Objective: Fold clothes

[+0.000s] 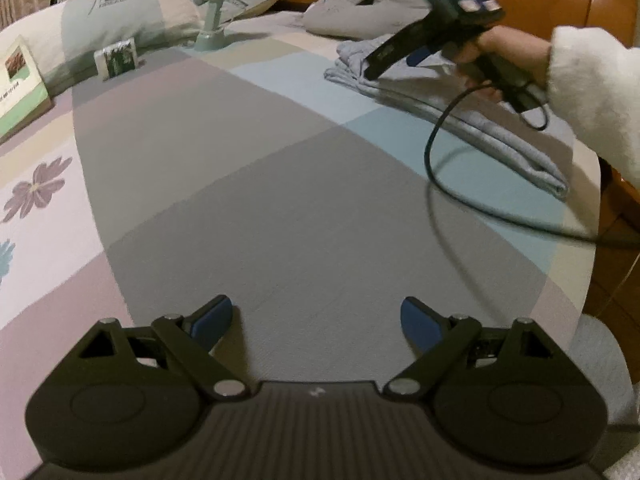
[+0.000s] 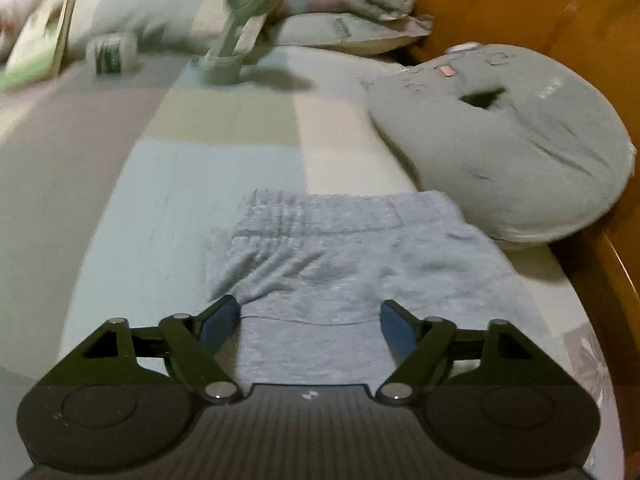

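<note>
Starting at nine o'clock on the bed, a book (image 1: pixel 22 80) leans against the pillows, and a small printed packet (image 1: pixel 117 58) sits just inside it. Neither is near the work. At about eleven o'clock a little green fan (image 1: pixel 216 4) stands upright on the patchwork bedspread (image 1: pixel 248 184); it looks top-heavy, and I'd guess a wide sweep of cloth or cable would knock it over.

The left gripper (image 1: pixel 316 320) hangs over bare quilt in the middle, its jaws apart with nothing between them, well away from the garment.

Over at two o'clock lie the grey pants (image 2: pixel 340 256), folded into a flat stack at the bed's right edge, waistband touching the round grey cushion (image 2: pixel 500 140). The right gripper (image 2: pixel 310 320) hovers right over them, jaws spread wide and clamping nothing. A careless closing there could pinch only the top layer and drag the fold open. Its cable (image 1: pixel 436 160) loops low above the cloth and may snag it, and the stack sits close enough to the edge to slip off.
</note>
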